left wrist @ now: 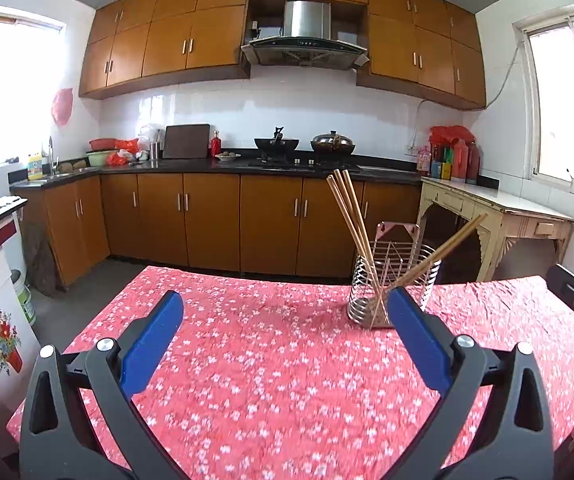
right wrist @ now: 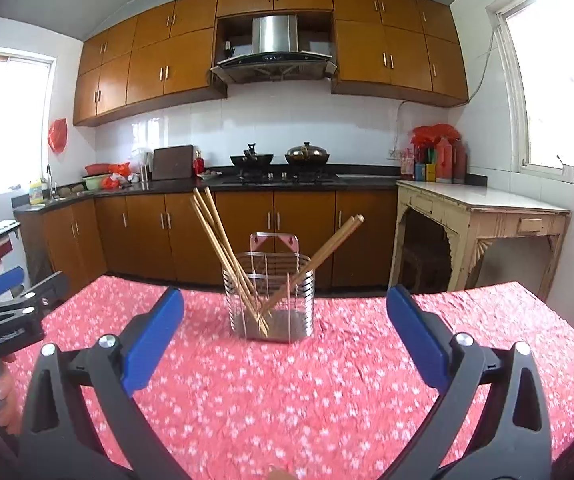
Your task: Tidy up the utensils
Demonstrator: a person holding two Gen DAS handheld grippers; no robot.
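Wooden chopsticks [right wrist: 223,256] stand slanted in the ribbed wire holder [right wrist: 271,300] – one bunch leaning left, another right; both grippers [left wrist: 285,312] [right wrist: 285,312] gape apart, empty.

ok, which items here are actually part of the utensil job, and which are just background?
Job items:
- wire utensil holder on the red floral tablecloth
- chopsticks standing in the holder
- left tool and right tool, both open and empty

Lying about:
- two woks on the stove
- cutting board on the counter
- bottles on the side table
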